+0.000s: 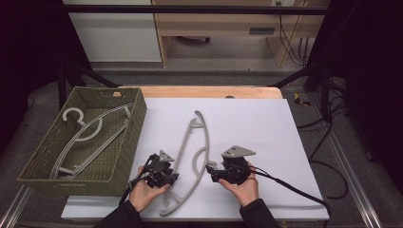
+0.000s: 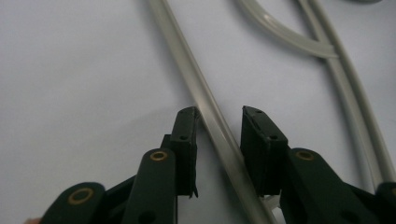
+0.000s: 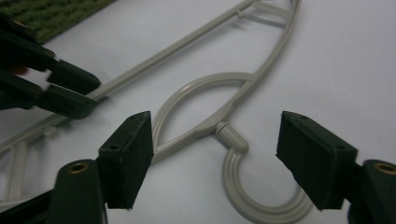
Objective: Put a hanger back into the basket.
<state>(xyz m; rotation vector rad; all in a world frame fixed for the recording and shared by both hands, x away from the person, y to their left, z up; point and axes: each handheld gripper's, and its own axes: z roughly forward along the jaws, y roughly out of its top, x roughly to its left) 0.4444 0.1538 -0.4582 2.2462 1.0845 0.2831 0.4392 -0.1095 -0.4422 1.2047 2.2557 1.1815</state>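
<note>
high view: the grey hanger [image 1: 190,156] lies flat on the white surface [image 1: 266,128], just right of the woven basket [image 1: 124,161], which already holds other hangers [image 1: 90,137]; i judge this one is bound for the same basket. my left gripper [image 1: 167,179] sits at the hanger's straight bar and my right gripper [image 1: 211,167] at its hook end, one at each side so the long frame should lift level.

left gripper view: the straight bar [image 2: 212,116] runs between my jaws, which stand apart; the left one sits right against the bar and the right one stands clear of it, so there is no grip.

right gripper view: my jaws stand wide either side of the hook [image 3: 261,196] and its neck [image 3: 231,133], touching neither; the wide gap lets them pass around the curved hook. my left gripper [image 3: 91,93] appears farther off, at the bar [image 3: 154,60].
</note>
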